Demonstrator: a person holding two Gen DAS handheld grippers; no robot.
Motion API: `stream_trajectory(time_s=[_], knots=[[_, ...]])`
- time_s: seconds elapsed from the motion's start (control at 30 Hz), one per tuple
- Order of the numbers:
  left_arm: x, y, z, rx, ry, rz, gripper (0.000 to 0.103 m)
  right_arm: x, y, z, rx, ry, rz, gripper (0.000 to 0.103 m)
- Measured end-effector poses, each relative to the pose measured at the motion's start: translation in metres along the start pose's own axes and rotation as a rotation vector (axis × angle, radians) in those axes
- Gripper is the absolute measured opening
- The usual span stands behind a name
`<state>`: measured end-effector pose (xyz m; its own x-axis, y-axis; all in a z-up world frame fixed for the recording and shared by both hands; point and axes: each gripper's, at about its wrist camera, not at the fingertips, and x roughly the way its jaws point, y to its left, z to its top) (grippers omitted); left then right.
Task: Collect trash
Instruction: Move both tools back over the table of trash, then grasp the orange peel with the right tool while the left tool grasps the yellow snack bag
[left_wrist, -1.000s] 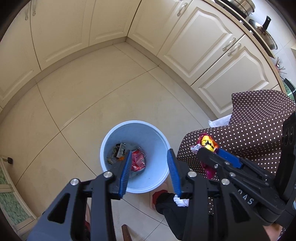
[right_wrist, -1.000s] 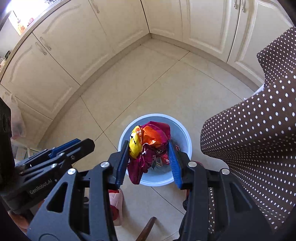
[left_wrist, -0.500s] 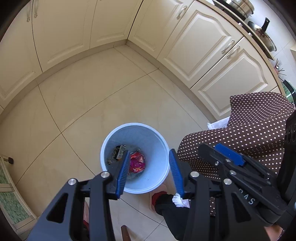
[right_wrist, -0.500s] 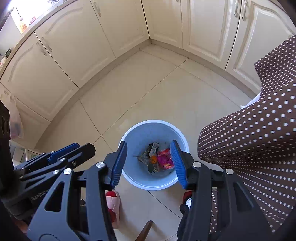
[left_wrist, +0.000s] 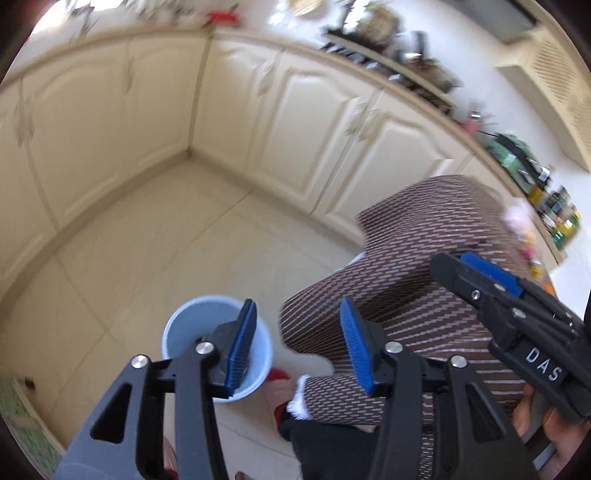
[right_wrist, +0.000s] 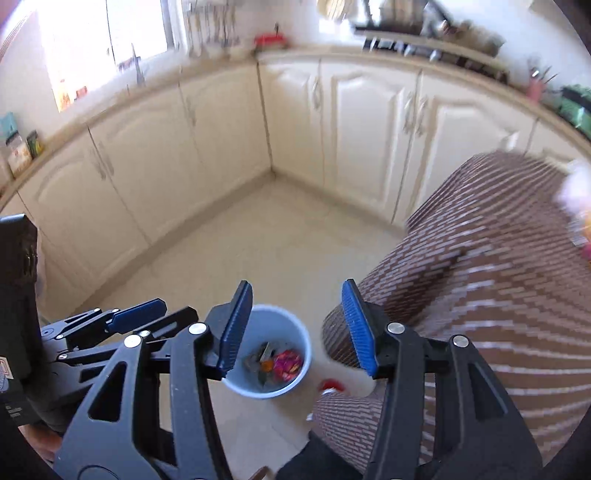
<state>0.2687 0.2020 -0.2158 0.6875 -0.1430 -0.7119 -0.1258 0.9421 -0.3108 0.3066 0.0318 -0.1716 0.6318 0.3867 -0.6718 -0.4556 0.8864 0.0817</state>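
Observation:
A light blue bin (right_wrist: 271, 350) stands on the tiled floor, far below both grippers; in the left wrist view the bin (left_wrist: 188, 332) is partly hidden by a finger. Crumpled red and orange wrappers (right_wrist: 284, 363) lie at its bottom. My right gripper (right_wrist: 295, 325) hangs high above the bin, its jaws opening with nothing between them. My left gripper (left_wrist: 301, 343) is also raised, its jaws opening and empty. Each gripper shows in the other's view: the right gripper (left_wrist: 517, 306) at the right edge, the left gripper (right_wrist: 122, 321) at the left. Both frames are motion-blurred.
A table under a brown dotted cloth (right_wrist: 480, 277) stands right of the bin; blurred pink and yellow items (left_wrist: 524, 232) lie on its far side. Cream cabinets (right_wrist: 351, 136) line the walls below a cluttered counter (left_wrist: 406, 70). A person's red slipper (right_wrist: 330, 386) shows beside the bin.
The right gripper let the red and yellow wrapper fall into the bin. Both grippers then rose and tilted up, so the bin looks smaller and the counter came into view. Both jaws widened.

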Motion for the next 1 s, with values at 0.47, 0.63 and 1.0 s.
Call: stream_trajectory(time_s=[0.47,0.63,1.0], knots=[[-0.015,-0.210,0.014,0.229,-0.008,-0.206,0.070,-0.163,-0.176,-0.032,0.169,-0.197,-0.237,0.054],[0.021,-0.271,0.017,0.240,0.058,-0.232,0.071,-0.182,-0.249,-0.051,0.251,-0.176,-0.353,0.055],[0.116,-0.349,0.036,0.246,0.109,-0.089,0.071,-0.146,-0.383,-0.072,0.457,0.030,-0.310,0.057]])
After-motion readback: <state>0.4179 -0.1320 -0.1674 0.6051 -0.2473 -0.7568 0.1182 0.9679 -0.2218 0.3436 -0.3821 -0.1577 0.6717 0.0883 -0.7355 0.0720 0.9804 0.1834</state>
